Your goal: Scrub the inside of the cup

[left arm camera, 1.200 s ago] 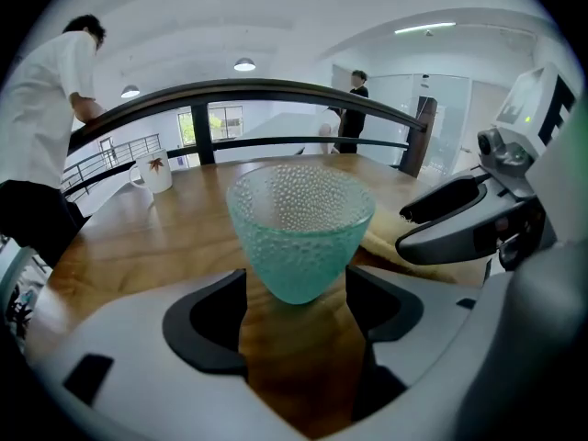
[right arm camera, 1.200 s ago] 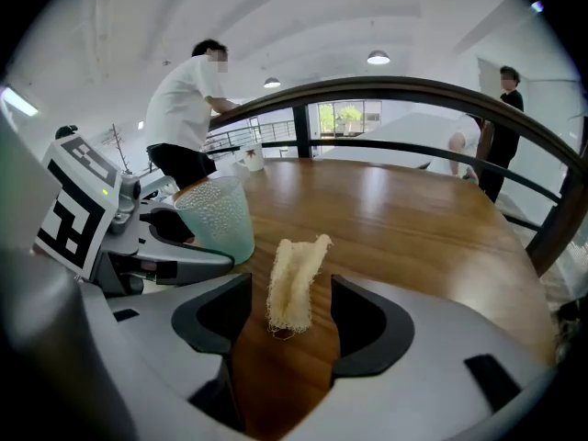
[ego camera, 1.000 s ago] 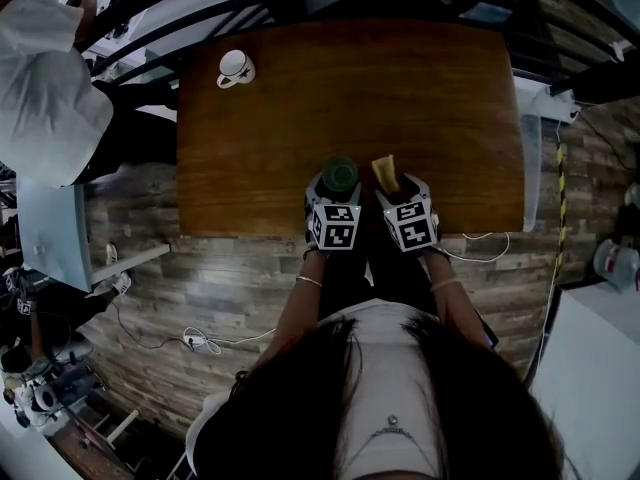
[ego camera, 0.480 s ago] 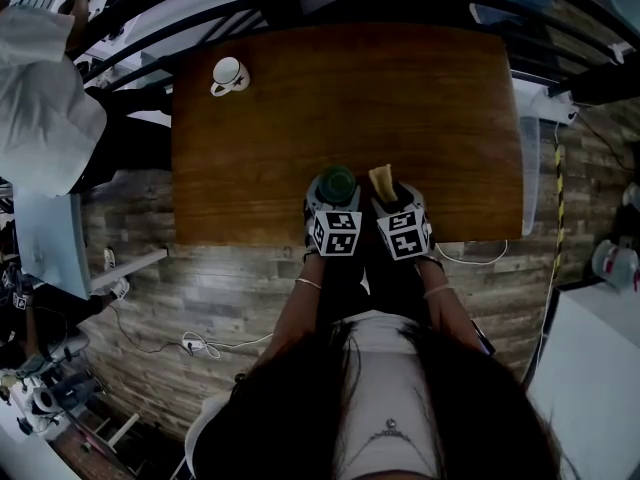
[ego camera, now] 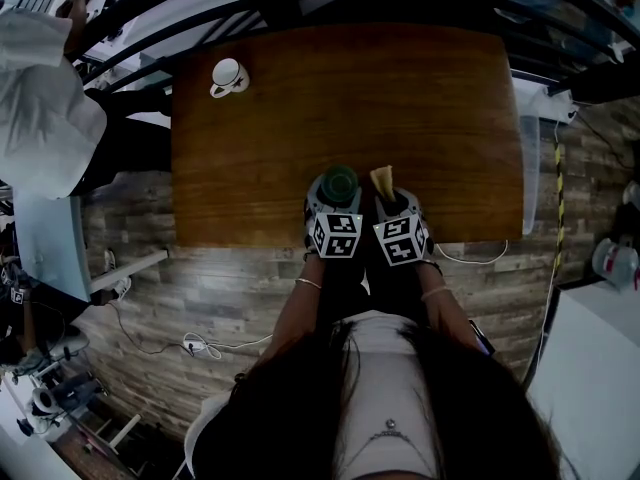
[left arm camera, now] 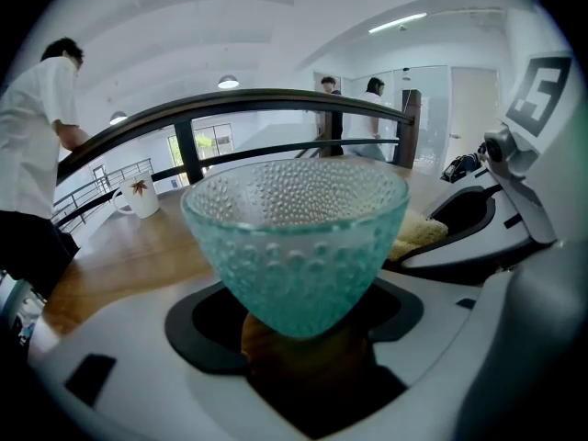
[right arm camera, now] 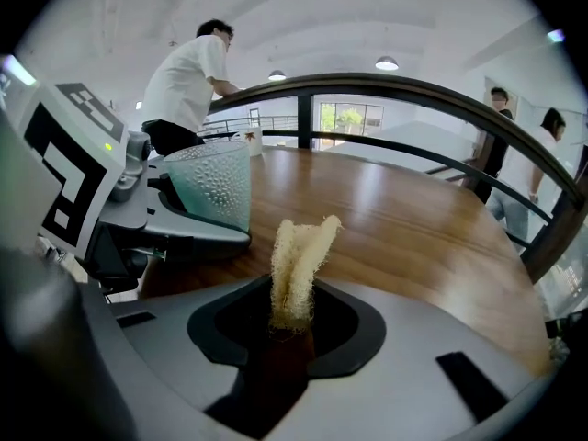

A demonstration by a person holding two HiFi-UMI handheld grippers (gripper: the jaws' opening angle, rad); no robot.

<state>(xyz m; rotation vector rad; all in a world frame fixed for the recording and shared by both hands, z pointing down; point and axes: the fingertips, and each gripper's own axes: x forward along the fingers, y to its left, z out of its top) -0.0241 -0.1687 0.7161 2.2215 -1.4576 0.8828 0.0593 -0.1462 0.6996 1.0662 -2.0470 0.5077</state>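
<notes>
Teal dimpled glass cup stands upright at the centre of the left gripper view. Its narrow base is pinched between the jaws of the left gripper, which are closed on it. In the head view it shows low in the middle of the frame, over the near edge of the brown wooden surface. Just to its right, the right gripper has just been closing its jaws, and they clamp a pale, fibrous loofah strip that stands up folded between them, apart from the cup. A white ceramic mug stands at the surface's upper left corner.
</notes>
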